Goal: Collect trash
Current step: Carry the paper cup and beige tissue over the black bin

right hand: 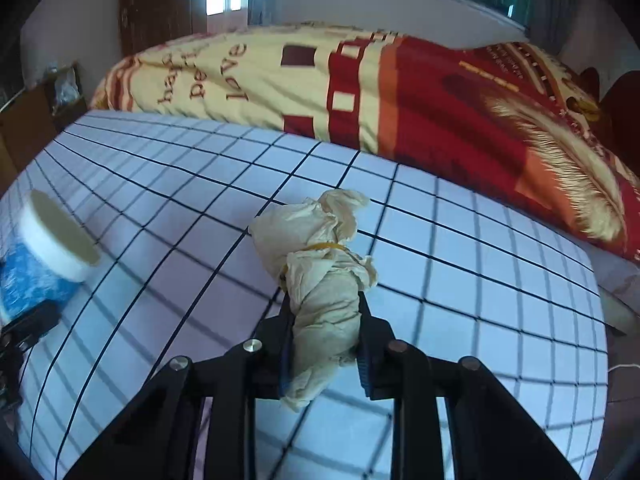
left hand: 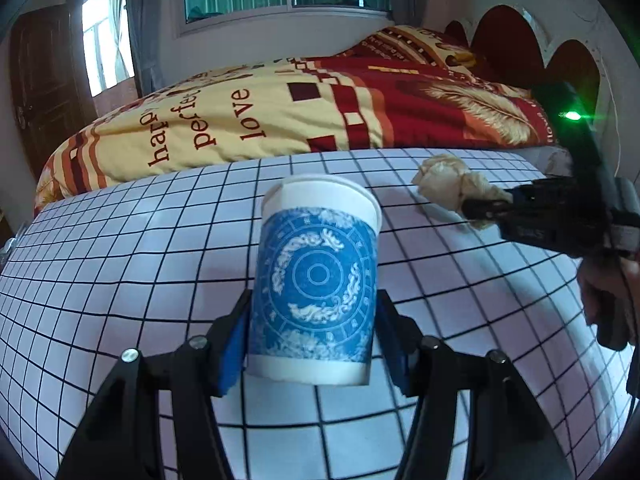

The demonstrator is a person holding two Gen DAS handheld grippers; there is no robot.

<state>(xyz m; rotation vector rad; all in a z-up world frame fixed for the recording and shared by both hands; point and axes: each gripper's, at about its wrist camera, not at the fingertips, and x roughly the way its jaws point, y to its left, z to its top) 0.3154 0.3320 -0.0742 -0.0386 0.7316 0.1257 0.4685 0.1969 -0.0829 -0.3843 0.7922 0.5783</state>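
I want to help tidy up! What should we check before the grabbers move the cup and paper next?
1. Left gripper jaws shut on the paper cup: ok.
2. Cup upright: ok.
3. Right gripper jaws shut on the crumpled paper wad: ok.
4. Cup and wad apart, not bumping: ok.
5. Anything inside the cup: cannot tell.
6. Trash bin in sight above the checked tablecloth: not ok, none visible.

The only readable words are printed in dark brown on the yellow part of the bedspread [left hand: 224, 120], beyond the left claw [left hand: 312, 344] and to its left: "love", "perfect" and a cut-off "happy" (turned sideways). The small print on the red part is too blurred to read.
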